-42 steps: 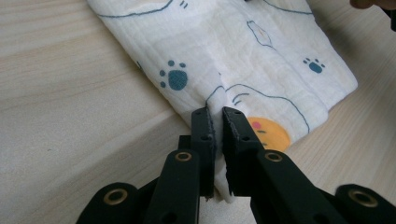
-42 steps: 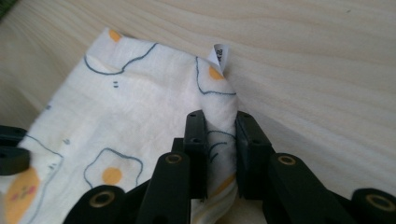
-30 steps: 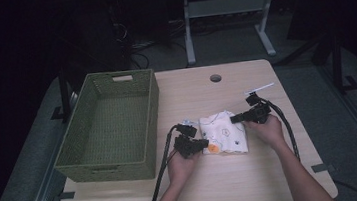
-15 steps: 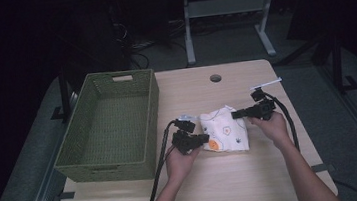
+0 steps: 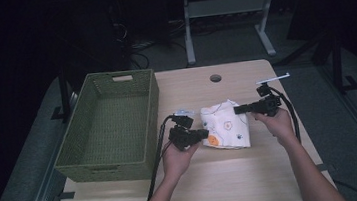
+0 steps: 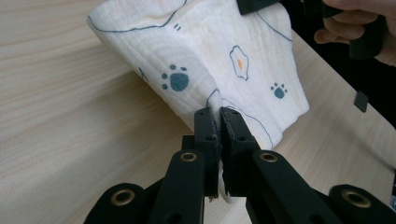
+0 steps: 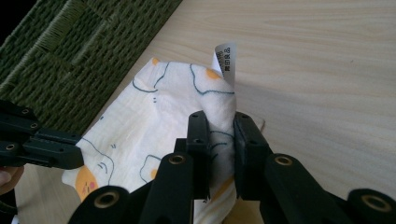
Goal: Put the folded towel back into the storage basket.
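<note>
At the centre of the high view, a printed white cloth [image 5: 225,126] hangs between both grippers above the desk [image 5: 235,180]. The left gripper [image 5: 203,134] and right gripper [image 5: 238,109] are each clamped on an edge. A green woven basket [image 5: 92,160] fills the left, just beside the left hand [image 5: 176,157].

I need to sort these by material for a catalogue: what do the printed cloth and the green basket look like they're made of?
The cloth looks like soft cotton gauze, matt: fine crinkled ribbing shows, it folds limply, and a sewn label stands on its edge. The basket looks like woven paper cord or dyed grass, matt green: rows of twisted strands show on its wall. Which fibre, I can't tell.
</note>
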Motion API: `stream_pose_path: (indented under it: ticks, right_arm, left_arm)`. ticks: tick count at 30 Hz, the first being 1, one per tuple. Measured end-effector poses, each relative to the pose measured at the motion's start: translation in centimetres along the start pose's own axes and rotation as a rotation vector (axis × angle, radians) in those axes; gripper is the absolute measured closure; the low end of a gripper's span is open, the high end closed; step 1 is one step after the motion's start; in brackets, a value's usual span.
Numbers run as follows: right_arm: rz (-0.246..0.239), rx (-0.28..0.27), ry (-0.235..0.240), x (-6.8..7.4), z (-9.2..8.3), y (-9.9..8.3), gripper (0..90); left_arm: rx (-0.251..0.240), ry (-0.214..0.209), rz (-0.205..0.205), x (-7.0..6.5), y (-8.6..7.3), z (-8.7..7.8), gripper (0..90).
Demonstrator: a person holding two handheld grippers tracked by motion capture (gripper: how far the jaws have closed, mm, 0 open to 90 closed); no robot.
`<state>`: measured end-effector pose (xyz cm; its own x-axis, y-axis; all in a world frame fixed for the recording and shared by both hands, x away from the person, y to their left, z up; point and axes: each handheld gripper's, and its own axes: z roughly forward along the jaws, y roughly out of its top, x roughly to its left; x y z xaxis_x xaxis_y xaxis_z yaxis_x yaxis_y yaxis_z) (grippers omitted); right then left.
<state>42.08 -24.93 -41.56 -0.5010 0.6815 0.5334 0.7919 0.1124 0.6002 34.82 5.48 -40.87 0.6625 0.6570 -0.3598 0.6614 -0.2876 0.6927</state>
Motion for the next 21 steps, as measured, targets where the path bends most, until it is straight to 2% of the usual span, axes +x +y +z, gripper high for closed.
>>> stream_pose_path:
  ticks: [6,21]
  right_arm:
    - [0.013,-0.006,0.018,0.1,-0.3,0.2,78.4]
    - [0.002,-0.022,0.031,1.3,-1.5,1.3,78.4]
  left_arm:
    - [-0.007,-0.009,0.004,-0.2,0.4,-0.6,86.8]
    - [-0.021,-0.025,0.014,-0.3,1.7,-1.7,86.9]
